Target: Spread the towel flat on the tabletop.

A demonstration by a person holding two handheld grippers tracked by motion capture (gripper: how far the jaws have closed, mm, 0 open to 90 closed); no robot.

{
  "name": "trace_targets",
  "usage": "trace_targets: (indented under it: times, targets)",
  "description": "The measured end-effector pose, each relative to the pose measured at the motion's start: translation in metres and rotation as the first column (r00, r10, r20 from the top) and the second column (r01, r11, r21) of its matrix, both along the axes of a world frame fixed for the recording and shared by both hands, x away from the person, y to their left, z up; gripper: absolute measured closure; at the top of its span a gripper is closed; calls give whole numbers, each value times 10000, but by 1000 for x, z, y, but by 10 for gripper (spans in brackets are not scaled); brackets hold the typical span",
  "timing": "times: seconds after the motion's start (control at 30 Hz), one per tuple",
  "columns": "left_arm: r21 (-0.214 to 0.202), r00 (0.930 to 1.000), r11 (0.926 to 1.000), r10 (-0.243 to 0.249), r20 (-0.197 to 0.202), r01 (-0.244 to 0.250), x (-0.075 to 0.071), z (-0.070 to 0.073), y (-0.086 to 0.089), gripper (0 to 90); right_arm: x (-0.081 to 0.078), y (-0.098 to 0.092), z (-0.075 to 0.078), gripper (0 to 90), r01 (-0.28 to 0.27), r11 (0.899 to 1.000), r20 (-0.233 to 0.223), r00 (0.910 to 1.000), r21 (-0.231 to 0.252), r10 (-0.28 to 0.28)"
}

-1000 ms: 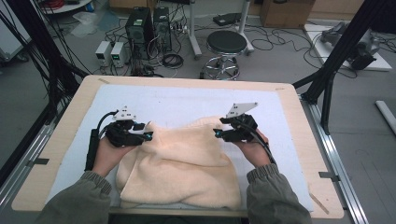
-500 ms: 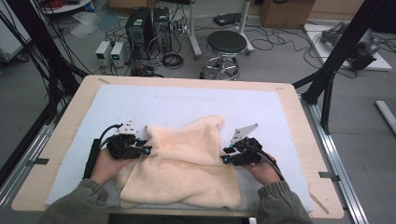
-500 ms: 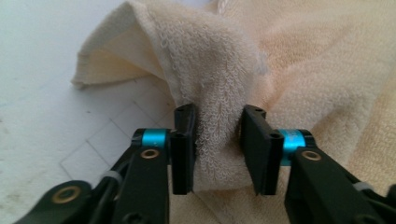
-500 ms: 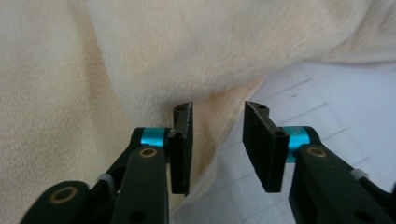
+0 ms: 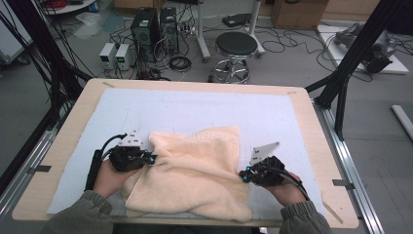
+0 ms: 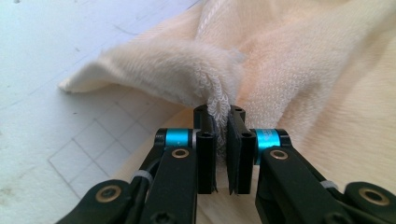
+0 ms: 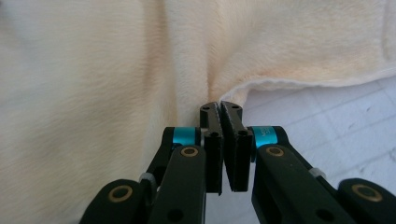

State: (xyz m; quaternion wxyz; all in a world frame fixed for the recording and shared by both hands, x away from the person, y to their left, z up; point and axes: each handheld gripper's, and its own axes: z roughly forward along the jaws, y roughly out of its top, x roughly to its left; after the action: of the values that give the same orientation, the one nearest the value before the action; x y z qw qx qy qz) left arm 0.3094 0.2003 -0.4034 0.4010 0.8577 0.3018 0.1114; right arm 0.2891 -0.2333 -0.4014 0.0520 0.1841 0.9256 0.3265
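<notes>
- The cream towel (image 5: 192,173) lies bunched on the near half of the pale blue mat (image 5: 195,107), close to the person's edge
- The step looks like grabbing the towel at two edges, ready to spread or fold it
- The left gripper (image 5: 148,159) sits at the towel's left side; its jaws have just been closing and now pinch a thick fold of towel edge (image 6: 219,95)
- The right gripper (image 5: 242,175) sits at the towel's right side; its jaws have just been closing and are now squeezed together on the thin hem (image 7: 261,86)
- Both hands are low, near the mat, with the grippers pointing in at the towel
- Next, I think, both hands must lift together and pull apart gently, so the thin hem does not slip out
</notes>
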Motion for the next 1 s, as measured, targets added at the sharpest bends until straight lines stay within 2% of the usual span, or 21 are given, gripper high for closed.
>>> trace_targets:
  times: [0.03, 0.13, 0.2, 0.23, 0.3, 0.4, 0.5, 0.57, 0.67, 0.7, 0.77, 0.9, 0.97, 1.0]
  targets:
    - [-106, 10000, 9999, -51, 7, 51, -5, 2, 0, 834, -7, -2, 2, 875, -89, 10000, 4, 10000, 20, 89]
    - [-45, 9993, 9993, -361, 56, 361, -18, 6, 3, 834, -24, -3, 7, 869, -379, 9992, 4, 9993, 97, 379]
    - [-50, 9991, 9991, -429, -5, 429, -26, 7, 7, 829, -29, -3, 12, 811, -554, 9980, 124, 9984, 314, 551]
    - [-119, 9991, 9991, -419, -32, 419, -29, 8, 9, 819, -30, -3, 14, 784, -520, 9977, 181, 9985, 426, 513]
    - [-162, 9994, 9993, -351, 12, 351, -33, 13, 13, 742, -28, -5, 20, 744, -482, 9962, 357, 9983, 726, 457]
    - [-211, 9991, 9996, -193, 369, 201, -31, 26, 16, 647, -18, -5, 28, 696, -259, 9935, 613, 9979, 1109, 192]
    - [-458, 9977, 9990, 41, 674, -10, -18, 38, 14, 594, 0, 1, 29, 642, 7, 9928, 916, 9957, 1195, -117]
    - [-574, 9959, 9983, 90, 903, -39, -5, 44, 11, 571, 15, 6, 24, 607, 231, 9912, 967, 9947, 1307, -359]
    - [-805, 9957, 9965, 283, 886, -211, 19, 43, 6, 554, 37, 14, 13, 554, 555, 9890, 939, 9932, 1369, -687]
    - [-783, 9963, 9966, 319, 804, -256, 27, 40, 5, 554, 44, 16, 9, 538, 605, 9887, 983, 9924, 1375, -744]
    - [-448, 9967, 9982, 417, 690, -387, 41, 31, 3, 569, 56, 18, 1, 521, 896, 9871, 973, 9899, 1328, -1029]
    - [71, 9976, 9982, 605, -344, -603, 64, 9, 3, 569, 76, 17, -16, 486, 1387, 9840, 808, 9857, 1118, -1481]
    - [364, 9957, 9975, 633, -678, -609, 71, 0, 0, 568, 83, 16, -24, 468, 1678, 9806, 622, 9827, 1008, -1746]
    - [548, 9958, 9969, 595, -702, -557, 72, -4, -2, 568, 85, 16, -27, 458, 1761, 9796, 512, 9820, 966, -1816]
